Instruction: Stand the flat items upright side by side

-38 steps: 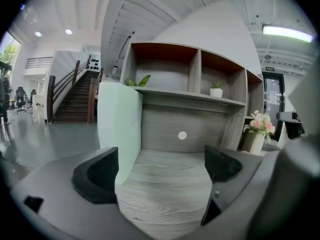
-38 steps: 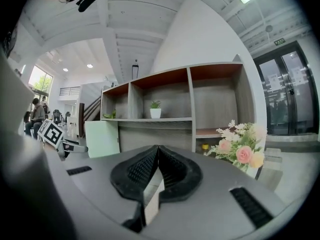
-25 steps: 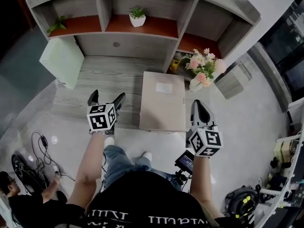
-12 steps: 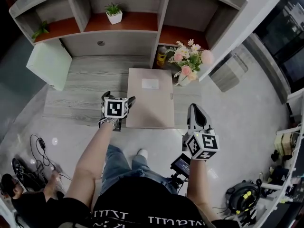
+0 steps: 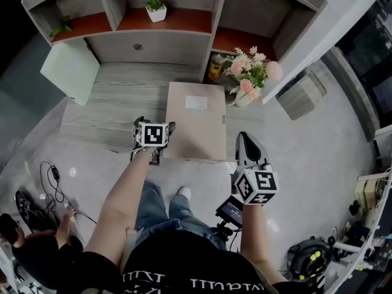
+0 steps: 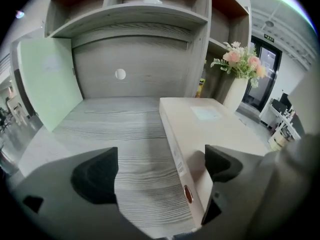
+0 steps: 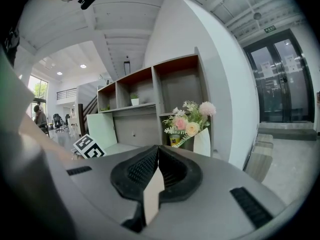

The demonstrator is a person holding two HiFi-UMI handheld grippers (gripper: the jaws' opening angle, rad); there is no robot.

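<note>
Nearest in the head view is a pale, glossy floor (image 5: 306, 182), with loose cables (image 5: 52, 185) at the lower left beside a second person (image 5: 27, 256) low down there. The right claw (image 5: 245, 139) hangs over this floor, off the front right corner of the table (image 5: 110, 109). Its jaws are pressed together and it holds nothing. Its own view looks level across the room at the flowers.

The left claw (image 5: 154, 125) sits at the table's front edge with its jaws spread wide. In the left gripper view the near left corner of the beige binder (image 6: 200, 129) lies between them. One jaw is over bare grey woodgrain and the other is above the binder's top face, and neither clearly presses on it.

The binder lies flat at the table's middle right, with its spine facing left and a pale label on top towards the far end.

Further back at the left, a pale green folder (image 5: 70, 69) stands tilted against the shelf unit (image 5: 214, 17). At the right is a vase of pink flowers (image 5: 250, 78), with a small yellow bottle (image 5: 215, 66) behind it. A small potted plant (image 5: 155, 8) stands on the shelf above.
</note>
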